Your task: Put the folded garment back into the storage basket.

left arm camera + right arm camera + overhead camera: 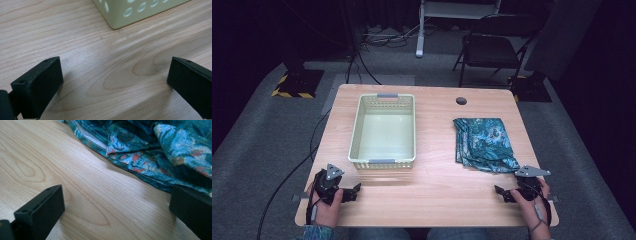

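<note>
Grey carpet floor [257,150], wooden table [437,185], black folding chair [489,50], white stand leg [420,30], dark surrounding room

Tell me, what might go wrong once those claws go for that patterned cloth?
The folded cloth lies in loose layers, so the open right claw might pinch only the top layer and the fold could fall open when lifted. The basket sits across the table from the cloth, so a trailing edge could snag on its rim. The left claw is close to the basket's near corner and could nudge it.
</note>
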The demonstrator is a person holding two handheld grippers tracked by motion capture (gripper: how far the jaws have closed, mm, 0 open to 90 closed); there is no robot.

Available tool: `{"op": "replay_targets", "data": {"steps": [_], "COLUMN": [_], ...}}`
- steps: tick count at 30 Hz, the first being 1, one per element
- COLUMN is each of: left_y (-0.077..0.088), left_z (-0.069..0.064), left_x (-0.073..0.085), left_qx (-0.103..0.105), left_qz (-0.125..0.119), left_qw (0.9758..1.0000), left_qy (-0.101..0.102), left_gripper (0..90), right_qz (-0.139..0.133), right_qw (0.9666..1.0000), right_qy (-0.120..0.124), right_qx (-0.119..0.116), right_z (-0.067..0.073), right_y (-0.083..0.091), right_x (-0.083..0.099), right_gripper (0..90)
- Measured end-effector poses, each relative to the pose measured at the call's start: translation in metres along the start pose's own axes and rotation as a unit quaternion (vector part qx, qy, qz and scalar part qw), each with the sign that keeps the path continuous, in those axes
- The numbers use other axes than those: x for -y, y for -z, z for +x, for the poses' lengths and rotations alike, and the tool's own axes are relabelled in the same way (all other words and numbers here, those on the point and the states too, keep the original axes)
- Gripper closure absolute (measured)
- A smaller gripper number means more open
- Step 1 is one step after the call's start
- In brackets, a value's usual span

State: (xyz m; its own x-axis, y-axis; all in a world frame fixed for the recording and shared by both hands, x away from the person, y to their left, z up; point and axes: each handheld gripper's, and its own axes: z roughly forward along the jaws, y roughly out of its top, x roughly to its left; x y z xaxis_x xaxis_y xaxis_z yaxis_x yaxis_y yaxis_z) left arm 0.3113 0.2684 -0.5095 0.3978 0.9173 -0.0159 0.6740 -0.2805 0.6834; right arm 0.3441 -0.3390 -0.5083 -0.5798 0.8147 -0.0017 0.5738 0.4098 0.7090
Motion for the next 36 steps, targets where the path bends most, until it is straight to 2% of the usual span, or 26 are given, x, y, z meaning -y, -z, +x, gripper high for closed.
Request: {"op": "replay_targets", "data": {"steps": [32,36], "left_y": [0.0001,0.0001], "left_z": [0.0001,0.0000], "left_x": [-0.0002,-0.0001], "left_qx": [0.001,0.000], "left_qz": [0.000,0.000], "left_qw": [1.0000,1.0000], "left_qy": [-0.002,-0.002], "left_gripper": [0.2,0.3], "right_qz": [0.001,0.003], "right_qw": [1.0000,0.9999], "right_qy": [0.000,-0.009], "right_qx": [-0.003,-0.006], "right_z": [-0.0010,-0.0006], "right_y": [0.0000,0.0025], "right_x": [-0.0006,-0.0020], "right_gripper": [0.3,3.3]}}
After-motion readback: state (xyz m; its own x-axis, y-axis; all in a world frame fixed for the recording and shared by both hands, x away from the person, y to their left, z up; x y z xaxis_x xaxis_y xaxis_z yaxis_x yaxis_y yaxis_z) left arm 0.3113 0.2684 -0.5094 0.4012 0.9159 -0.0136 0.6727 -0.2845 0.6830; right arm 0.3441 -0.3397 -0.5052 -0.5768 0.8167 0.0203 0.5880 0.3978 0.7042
